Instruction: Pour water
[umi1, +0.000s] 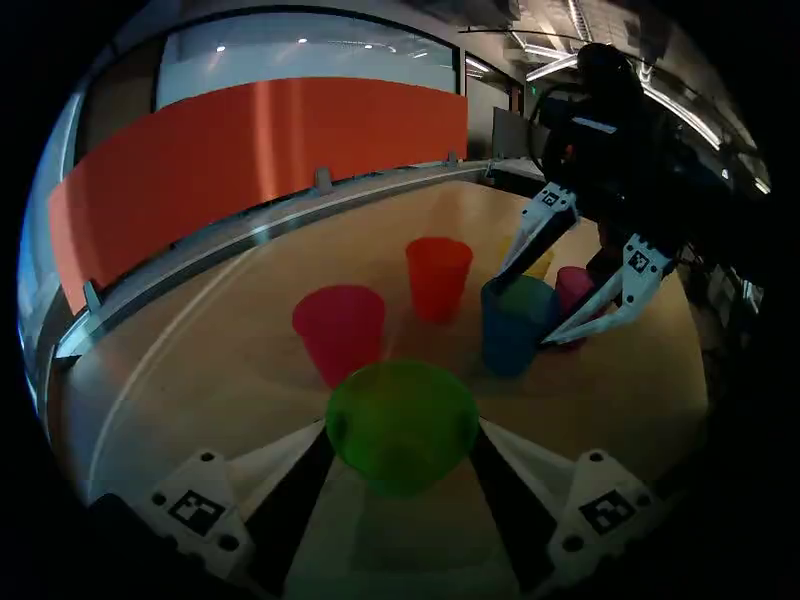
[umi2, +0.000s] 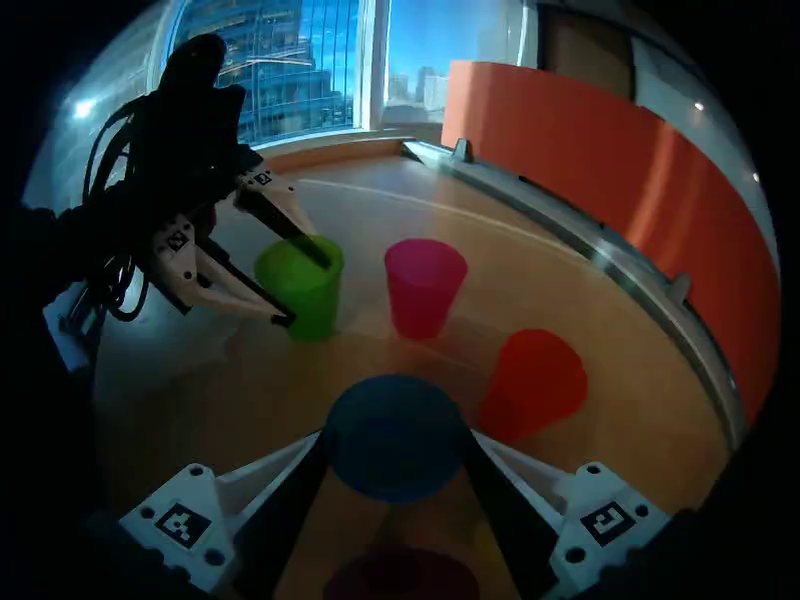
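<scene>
A green cup (umi1: 402, 395) stands upright on the wooden table (umi1: 230, 370), and my left gripper (umi1: 402, 430) is shut on it, one finger on each side. Across the table, my right gripper (umi1: 525, 310) is shut on a blue cup (umi1: 510, 335). In the right gripper view the blue cup (umi2: 395, 415) sits between my right gripper's (umi2: 395, 437) fingers. Farther off there, the left gripper (umi2: 305, 290) flanks the green cup (umi2: 300, 300). I cannot tell whether either cup holds water.
A pink cup (umi1: 340, 335) and an orange cup (umi1: 438, 280) stand between the two held cups. A small magenta cup (umi1: 574, 287) and something yellow (umi1: 541, 264) sit behind the blue one. An orange wall panel (umi1: 270, 150) runs along the table's far edge.
</scene>
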